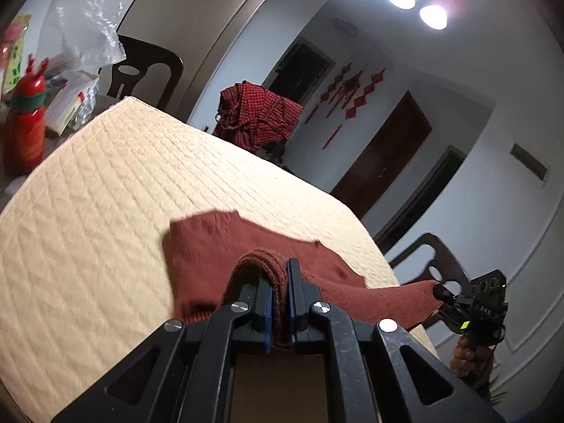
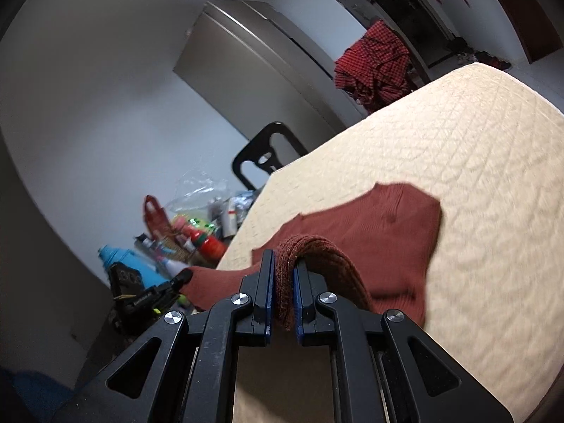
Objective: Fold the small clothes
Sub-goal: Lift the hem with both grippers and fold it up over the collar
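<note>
Two hand-held grippers, each clamped on the rust-red knit garment (image 1: 211,257). Left hand-held gripper (image 1: 279,282) pinches a ribbed edge; right hand-held gripper (image 2: 283,282) pinches another. Garment's far part lies ahead of both on the quilted cream desk (image 1: 105,190), near part lifted between them.

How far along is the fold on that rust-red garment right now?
Early. Done: both corners are gripped, the left gripper and right gripper each shut on the rust-red garment at its near hem. In hand: that edge is lifted off the quilted cover. Left: carrying it over the far part, which lies flat, then releasing.
</note>
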Tool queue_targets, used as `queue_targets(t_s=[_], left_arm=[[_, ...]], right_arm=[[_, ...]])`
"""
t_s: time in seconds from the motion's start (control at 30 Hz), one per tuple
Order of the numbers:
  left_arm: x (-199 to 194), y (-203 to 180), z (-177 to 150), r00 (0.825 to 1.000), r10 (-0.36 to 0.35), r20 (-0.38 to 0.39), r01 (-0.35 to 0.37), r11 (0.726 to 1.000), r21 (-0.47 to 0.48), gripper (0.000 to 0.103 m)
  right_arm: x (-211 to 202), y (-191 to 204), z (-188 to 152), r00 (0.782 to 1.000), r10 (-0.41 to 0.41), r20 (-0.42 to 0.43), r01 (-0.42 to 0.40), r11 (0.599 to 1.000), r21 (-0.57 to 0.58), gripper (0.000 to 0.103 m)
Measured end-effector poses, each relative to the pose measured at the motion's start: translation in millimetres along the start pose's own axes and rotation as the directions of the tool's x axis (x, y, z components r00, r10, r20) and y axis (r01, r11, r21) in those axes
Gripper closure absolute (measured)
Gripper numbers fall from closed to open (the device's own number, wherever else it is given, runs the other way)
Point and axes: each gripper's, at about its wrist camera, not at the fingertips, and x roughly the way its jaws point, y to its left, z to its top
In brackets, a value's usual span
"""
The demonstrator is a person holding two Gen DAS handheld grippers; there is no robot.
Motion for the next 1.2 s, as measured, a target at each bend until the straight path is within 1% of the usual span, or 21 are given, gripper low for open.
queue_targets(t_s=[0.13,0.2,0.3,0.37,0.47,0.6,0.67,0.73,0.83,0.9,1.1,1.2], left_arm=[[39.0,13.0,21.8,1.0,0.015,-0.027,-0.015,1.0,-0.019,0.095],[62.1,23.7,26.0,0.997,0.047,-0.056,-0.049,0.998,-0.033,0.095],[95.7,47.7,19.0,0.987,0.078,-0.138,-0.093,0.99,-0.103,0.095],[110.6,59.2,10.3,0.978,0.106,-0.18,-0.129,0.984,-0.123,0.095],[116.9,67.9,3.9,0.974,0.11,-0.199,-0.141,0.979,-0.149,0.095],[113.6,63.6,14.4,0.98,0.097,-0.173,-0.125,0.979,-0.159,0.095],[119.6,64.5,20.0,0.977,0.104,-0.188,-0.136,0.977,-0.166,0.095],[128.1,69.6,23.5,0.973,0.107,-0.202,-0.144,0.973,-0.18,0.095],[138.8,76.0,24.8,0.97,0.106,-0.22,-0.153,0.966,-0.21,0.095],[142.5,77.2,25.7,0.968,0.109,-0.227,-0.158,0.964,-0.212,0.095],[153.0,79.0,32.1,0.963,0.096,-0.251,-0.155,0.962,-0.224,0.094],[155.5,82.6,35.2,0.962,0.092,-0.258,-0.16,0.953,-0.258,0.094]], right_arm=[[32.5,-21.9,26.5,1.0,-0.016,-0.014,0.017,0.999,0.044,0.094],[52.3,-38.8,32.9,0.998,-0.048,-0.037,0.051,0.995,0.081,0.094],[82.4,-72.2,30.1,0.989,-0.106,-0.105,0.122,0.981,0.152,0.094],[96.2,-90.3,24.2,0.982,-0.118,-0.149,0.147,0.968,0.203,0.094],[103.4,-103.0,19.5,0.978,-0.125,-0.167,0.163,0.957,0.242,0.094],[99.9,-95.9,34.5,0.985,-0.105,-0.14,0.136,0.962,0.235,0.094],[102.6,-94.0,44.2,0.986,-0.103,-0.135,0.133,0.962,0.24,0.094],[110.1,-97.2,48.6,0.982,-0.121,-0.142,0.153,0.958,0.242,0.094],[123.9,-107.3,49.8,0.974,-0.148,-0.17,0.192,0.941,0.279,0.094],[129.2,-113.7,49.7,0.972,-0.153,-0.18,0.202,0.933,0.299,0.094],[132.7,-120.7,54.9,0.974,-0.14,-0.176,0.193,0.921,0.338,0.093],[134.1,-125.6,58.2,0.977,-0.124,-0.176,0.184,0.906,0.381,0.092]])
